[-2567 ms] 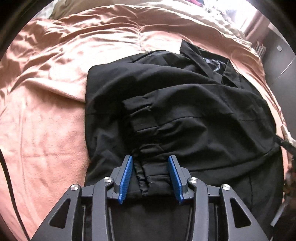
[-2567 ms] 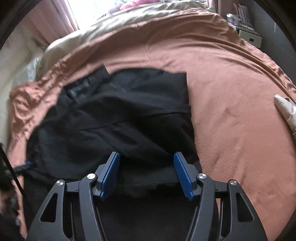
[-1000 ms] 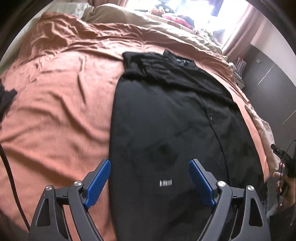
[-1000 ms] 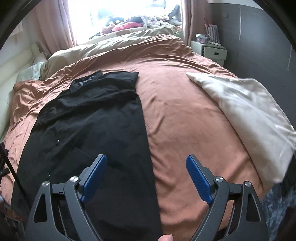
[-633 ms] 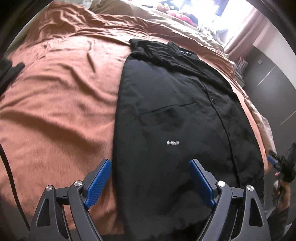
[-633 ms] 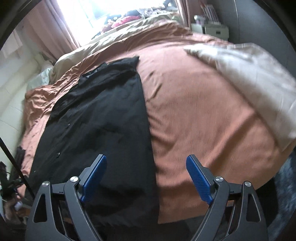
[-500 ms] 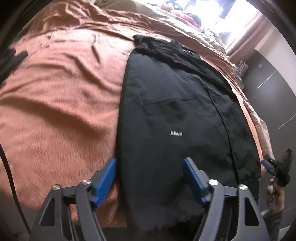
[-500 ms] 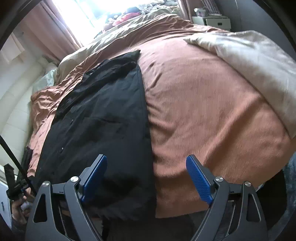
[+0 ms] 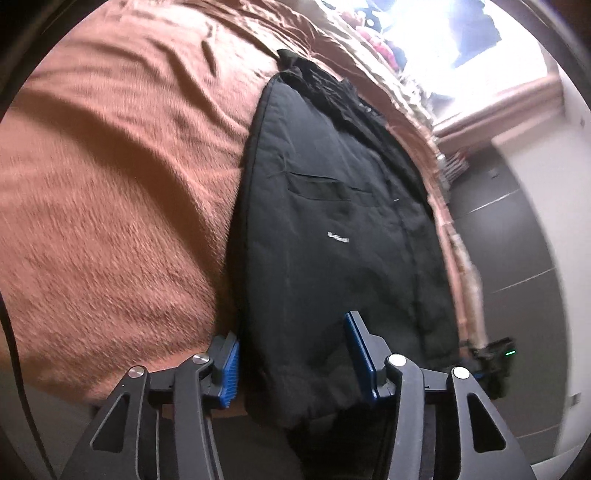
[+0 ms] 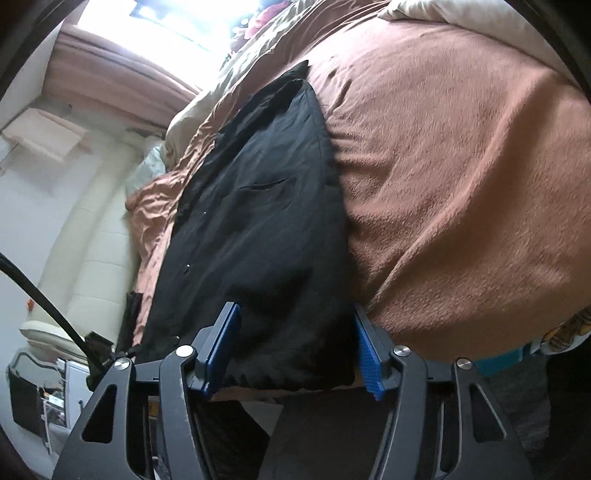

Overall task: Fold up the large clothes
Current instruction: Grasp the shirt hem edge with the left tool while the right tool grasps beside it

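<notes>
Both tongs, left (image 9: 291,356) and right (image 10: 299,349), dropped and narrowed, unclamped, around the long black padded coat's (image 9: 332,229) hem on the rust-brown bed (image 9: 110,184), sides folded, lengthwise fold pending.

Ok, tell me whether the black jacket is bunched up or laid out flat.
Laid out flat: the black jacket lies lengthwise on the brown bedspread, chest pocket and front placket showing, hem at the near bed edge.

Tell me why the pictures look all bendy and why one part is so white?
Left wrist view: the round lens bends the bed and the black jacket into curves, the window is blown out white, and the right edge smears with motion blur. Right wrist view: the same curving, white window glare at top left, and the blanket's far side slightly blurred.
</notes>
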A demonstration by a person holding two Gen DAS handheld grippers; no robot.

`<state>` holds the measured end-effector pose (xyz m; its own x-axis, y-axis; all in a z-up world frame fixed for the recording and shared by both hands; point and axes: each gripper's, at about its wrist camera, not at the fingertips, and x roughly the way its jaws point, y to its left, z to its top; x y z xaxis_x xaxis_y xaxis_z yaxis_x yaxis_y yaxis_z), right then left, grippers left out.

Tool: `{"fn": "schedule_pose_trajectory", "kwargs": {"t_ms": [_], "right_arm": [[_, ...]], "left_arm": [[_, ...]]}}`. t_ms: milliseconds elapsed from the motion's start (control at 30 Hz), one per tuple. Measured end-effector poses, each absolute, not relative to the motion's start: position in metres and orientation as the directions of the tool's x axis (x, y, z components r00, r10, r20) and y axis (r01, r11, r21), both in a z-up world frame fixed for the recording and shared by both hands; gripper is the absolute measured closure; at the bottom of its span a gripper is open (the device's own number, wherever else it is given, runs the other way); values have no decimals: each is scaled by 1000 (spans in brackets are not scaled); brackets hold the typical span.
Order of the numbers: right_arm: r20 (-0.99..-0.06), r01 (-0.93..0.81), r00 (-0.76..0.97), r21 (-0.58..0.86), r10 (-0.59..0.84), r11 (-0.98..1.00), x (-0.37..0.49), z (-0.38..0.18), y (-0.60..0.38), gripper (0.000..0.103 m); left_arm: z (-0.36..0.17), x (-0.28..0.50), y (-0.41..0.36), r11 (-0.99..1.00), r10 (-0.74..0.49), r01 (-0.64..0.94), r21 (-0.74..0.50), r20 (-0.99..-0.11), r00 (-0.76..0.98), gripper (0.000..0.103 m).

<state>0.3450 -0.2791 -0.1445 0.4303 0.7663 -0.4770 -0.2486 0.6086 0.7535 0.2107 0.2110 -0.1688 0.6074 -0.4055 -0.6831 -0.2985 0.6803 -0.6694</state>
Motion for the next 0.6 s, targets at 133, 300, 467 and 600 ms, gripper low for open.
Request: {"fn": "schedule_pose_trajectory", "kwargs": {"t_ms": [133,300,467,600], "right_arm": [[-450,-223,432,786,782,576,353,-159,-279,57],[-366,-182,471,850,802,495,368,-170,-289,63],[-345,-203,440,861,829,466,366,-174,-285,70],[-357,-195,438,858,825,475,363,-176,-284,89]], "left_arm": [[-174,206,213,638,-439,-281,-717,-638,632,52],[-179,215,212,607,-445,-290,-740,-619,647,66],[-177,212,207,619,-456,-275,-736,-622,637,87],[-171,205,210,600,-450,-280,-750,-605,657,95]]}}
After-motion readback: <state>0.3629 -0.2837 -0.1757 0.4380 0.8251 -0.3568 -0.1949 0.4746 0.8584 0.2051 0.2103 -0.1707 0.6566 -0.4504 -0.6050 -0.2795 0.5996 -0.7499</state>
